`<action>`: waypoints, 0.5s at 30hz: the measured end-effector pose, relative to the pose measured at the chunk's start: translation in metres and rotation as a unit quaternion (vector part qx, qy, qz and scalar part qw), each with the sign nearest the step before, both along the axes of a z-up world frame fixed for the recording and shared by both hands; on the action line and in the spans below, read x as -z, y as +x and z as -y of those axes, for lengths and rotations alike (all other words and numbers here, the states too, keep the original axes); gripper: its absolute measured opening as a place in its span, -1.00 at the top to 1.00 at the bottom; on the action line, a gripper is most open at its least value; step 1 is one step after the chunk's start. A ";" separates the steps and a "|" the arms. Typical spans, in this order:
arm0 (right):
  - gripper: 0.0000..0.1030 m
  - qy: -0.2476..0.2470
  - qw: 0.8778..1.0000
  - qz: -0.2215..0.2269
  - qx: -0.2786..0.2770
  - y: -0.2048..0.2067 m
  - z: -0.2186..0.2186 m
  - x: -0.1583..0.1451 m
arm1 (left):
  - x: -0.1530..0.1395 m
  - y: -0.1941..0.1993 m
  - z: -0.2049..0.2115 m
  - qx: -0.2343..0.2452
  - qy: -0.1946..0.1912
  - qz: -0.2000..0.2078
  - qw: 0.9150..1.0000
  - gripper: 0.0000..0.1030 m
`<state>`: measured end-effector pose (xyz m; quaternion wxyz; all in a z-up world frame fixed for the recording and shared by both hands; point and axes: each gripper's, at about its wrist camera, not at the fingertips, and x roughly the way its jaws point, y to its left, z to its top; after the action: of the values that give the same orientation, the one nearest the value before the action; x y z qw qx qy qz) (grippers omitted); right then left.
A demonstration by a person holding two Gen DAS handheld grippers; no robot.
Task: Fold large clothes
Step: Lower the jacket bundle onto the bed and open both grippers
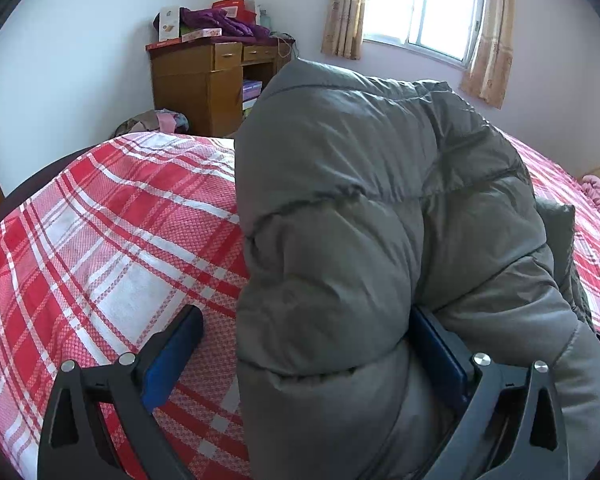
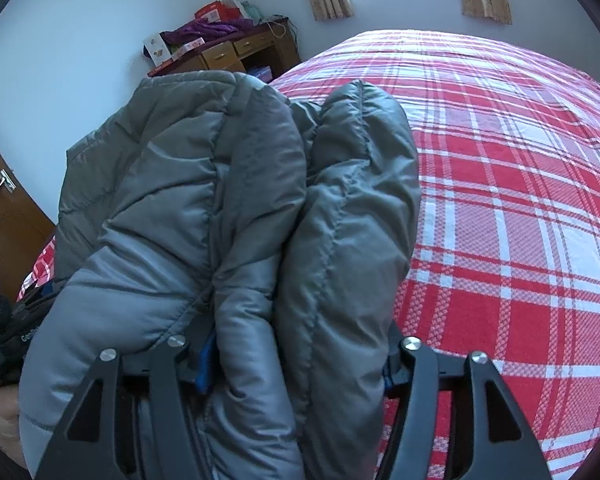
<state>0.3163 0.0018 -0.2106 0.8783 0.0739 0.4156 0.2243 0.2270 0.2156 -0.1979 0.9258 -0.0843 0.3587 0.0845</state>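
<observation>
A grey puffer jacket [image 1: 372, 240] is bunched over a bed [image 1: 100, 240] with a red plaid cover. The left gripper [image 1: 304, 344] stands wide open: its left pad is clear over the cover, the jacket bulging against the right one. The right gripper [image 2: 296, 364] has thick folds of the jacket [image 2: 228, 208] between its jaws; whether the pads press I cannot tell.

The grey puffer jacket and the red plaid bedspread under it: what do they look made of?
Grey puffer jacket: looks like thin synthetic shell, nylon or polyester, with a slight sheen, stitched into puffy padded channels; the filling can't be seen. Red plaid bedspread: woven cloth, probably cotton or a blend, matte, with a visible checkered weave texture.
</observation>
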 end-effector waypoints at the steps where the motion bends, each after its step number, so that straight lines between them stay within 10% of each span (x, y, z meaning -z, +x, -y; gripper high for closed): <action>1: -0.28 -0.002 1.000 -0.002 0.001 0.001 0.000 -0.001 | -0.001 -0.001 -0.001 -0.001 -0.002 -0.001 1.000 -0.97; 8: -0.39 -0.028 1.000 -0.001 0.013 0.005 -0.005 -0.007 | -0.011 -0.009 -0.001 -0.011 0.009 -0.004 1.000 -0.97; 15: -0.43 -0.033 0.998 0.052 0.035 -0.032 0.008 -0.070 | -0.092 -0.076 0.002 -0.022 0.019 0.072 0.997 -0.97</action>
<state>0.2845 -0.0060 -0.1401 0.9079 0.0475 0.3741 0.1831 0.1505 0.2140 -0.1061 0.9486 -0.0805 0.2876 0.1050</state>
